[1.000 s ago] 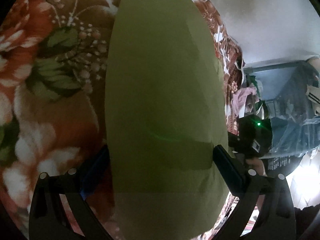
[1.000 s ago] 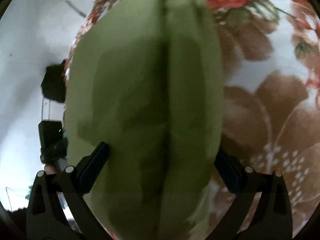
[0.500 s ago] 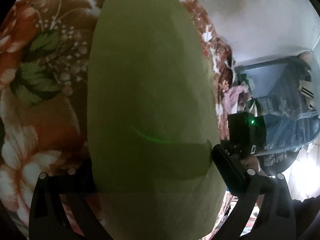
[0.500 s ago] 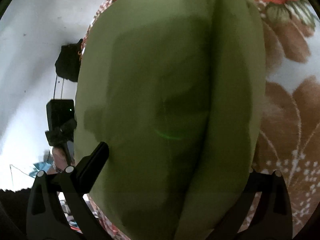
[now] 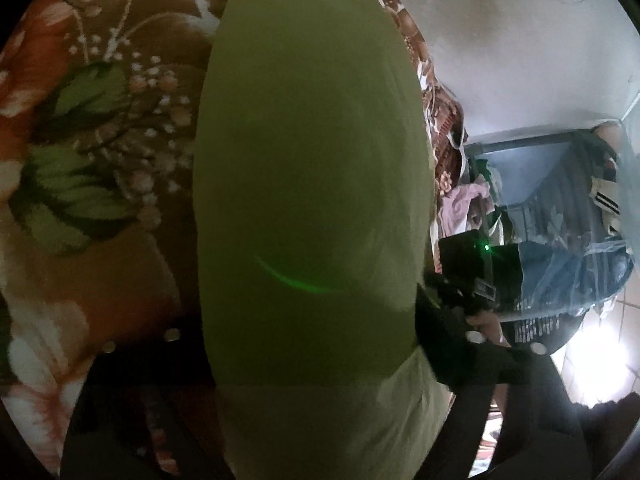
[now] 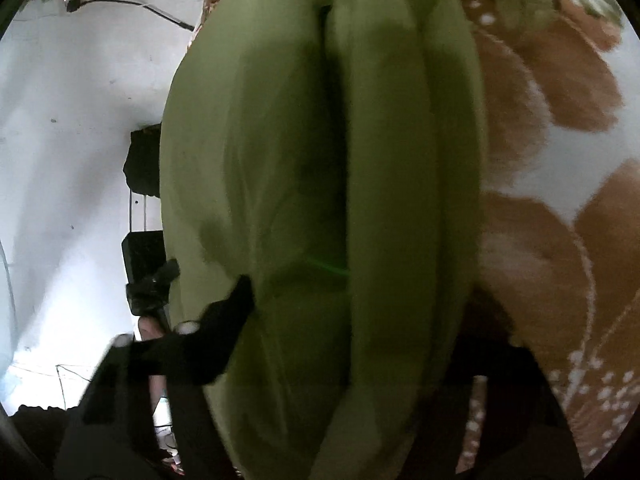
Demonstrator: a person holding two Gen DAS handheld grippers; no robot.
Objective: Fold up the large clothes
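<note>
Across a floral bedspread point(image 5: 100, 160) lies one olive-green garment point(image 5: 312, 184), folded into a long band that fills the middle of both wrist views. One garment only; no second piece of that colour shows.

Left wrist view: the garment's top face is smooth, one flat panel, with a fold edge crossing it low in the frame. Left hand-held gripper point(image 5: 304, 364): two fingers, one each side of the band. Right finger point(image 5: 436, 332) dark, lying against the cloth's edge; left finger mostly lost in shadow. Jaws are closing with the garment between them; whether the pads press yet I cannot tell. Beyond the cloth's right edge sits the other hand-held unit, one green light on it, gripped by a hand point(image 5: 486, 322).

Right wrist view: the same garment point(image 6: 320, 200) shows two rounded lobes parted by one deep lengthwise crease. Right hand-held gripper point(image 6: 352, 300): two fingers again. Left finger point(image 6: 228, 320) dark, blurred, its tip pushed into the cloth's flank; right finger hidden in shadow at the cloth's far edge. Jaws closing, garment between them; a firm grip cannot be confirmed.

Background: one pale wall point(image 6: 72, 140) with one dark cable point(image 6: 132, 6) running along it; one clothes heap point(image 5: 464, 204) beside a blue-grey frame past the bed's end.
</note>
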